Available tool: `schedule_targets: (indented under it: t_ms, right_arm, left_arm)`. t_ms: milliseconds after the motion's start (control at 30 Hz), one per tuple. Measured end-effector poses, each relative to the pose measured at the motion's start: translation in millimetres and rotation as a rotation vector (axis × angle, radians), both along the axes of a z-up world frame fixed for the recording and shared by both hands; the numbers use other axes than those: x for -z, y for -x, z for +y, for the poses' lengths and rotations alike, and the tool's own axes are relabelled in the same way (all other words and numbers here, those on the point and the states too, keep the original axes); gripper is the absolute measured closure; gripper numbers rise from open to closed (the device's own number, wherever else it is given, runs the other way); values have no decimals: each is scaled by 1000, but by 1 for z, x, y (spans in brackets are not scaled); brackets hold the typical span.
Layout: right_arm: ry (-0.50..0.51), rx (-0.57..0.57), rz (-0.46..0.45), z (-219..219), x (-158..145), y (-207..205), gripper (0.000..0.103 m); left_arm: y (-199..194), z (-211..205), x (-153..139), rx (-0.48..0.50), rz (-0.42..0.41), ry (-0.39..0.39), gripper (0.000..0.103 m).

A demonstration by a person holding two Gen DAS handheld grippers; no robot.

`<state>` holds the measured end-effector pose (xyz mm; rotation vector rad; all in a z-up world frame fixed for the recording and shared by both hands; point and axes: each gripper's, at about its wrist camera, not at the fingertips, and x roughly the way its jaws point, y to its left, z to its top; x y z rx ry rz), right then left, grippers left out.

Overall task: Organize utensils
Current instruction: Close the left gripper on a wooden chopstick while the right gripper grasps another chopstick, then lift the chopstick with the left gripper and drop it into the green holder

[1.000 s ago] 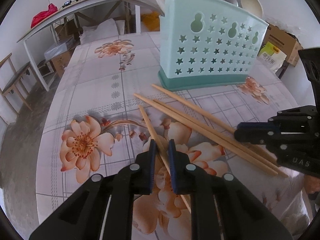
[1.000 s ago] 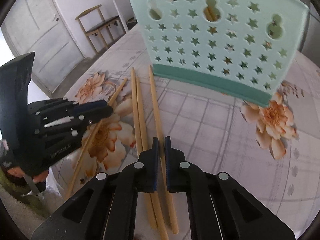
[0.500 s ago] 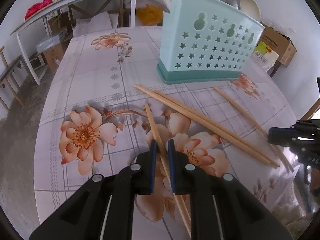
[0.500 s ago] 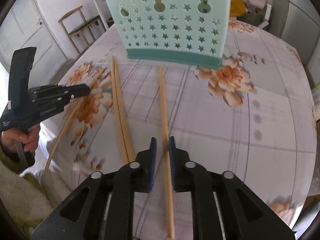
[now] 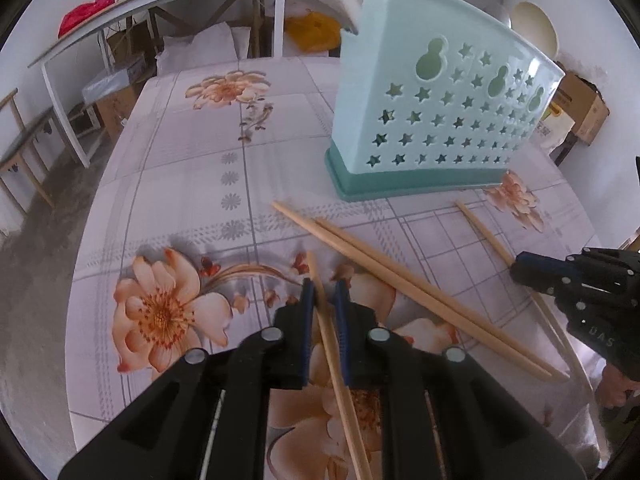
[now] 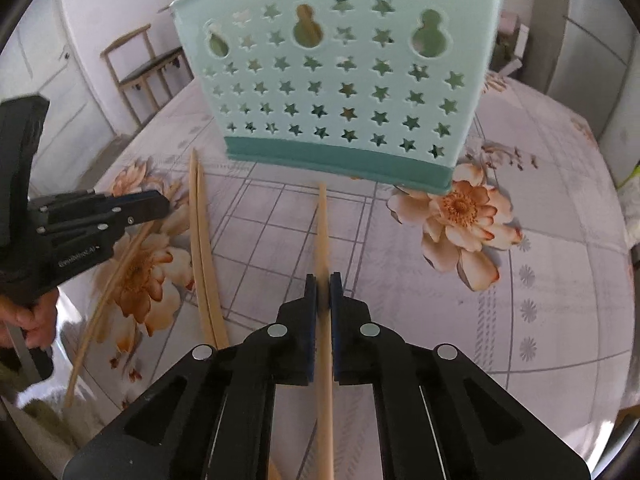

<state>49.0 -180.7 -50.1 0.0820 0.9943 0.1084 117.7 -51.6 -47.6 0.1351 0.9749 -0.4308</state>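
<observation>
Upright, mint holder [image 6: 340,80] with chopsticks inside; each claw [image 5: 322,292] [image 6: 322,288] clamped on one chopstick [image 5: 340,380] [image 6: 324,240].

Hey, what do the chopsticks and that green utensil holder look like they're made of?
The chopsticks look like bamboo or light wood: pale tan, matte, slim and tapering; which of the two cannot be told. The utensil holder looks like moulded plastic: smooth mint-green walls with a slight sheen, cleanly cut star and gourd-shaped holes, and a darker teal base.

Pale mint utensil holder [image 6: 340,80] with star cut-outs, tan chopsticks [image 5: 420,292], lilac checked tablecloth [image 5: 180,168] with peach flowers
</observation>
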Motion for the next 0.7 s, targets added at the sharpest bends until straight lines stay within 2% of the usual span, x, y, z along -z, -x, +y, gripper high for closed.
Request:
schedule_targets:
  t_ms: [133, 300, 467, 633, 700]
  right_arm:
    - [-47, 30, -31, -12, -9, 13, 98]
    - [-118, 70, -87, -25, -26, 32, 99]
    - [-177, 86, -140, -29, -43, 44, 99]
    - [-207, 87, -172, -28, -49, 51, 99]
    - [-213, 89, -180, -26, -49, 50, 99]
  left_arm:
    - [-2, 8, -1, -18, 17, 25, 98]
    - [10, 27, -16, -49, -18, 61, 98]
    - [25, 48, -49, -73, -66, 178, 98]
    - [43, 63, -93, -71, -160, 293, 98]
    - [48, 63, -107, -67, -191, 310, 98]
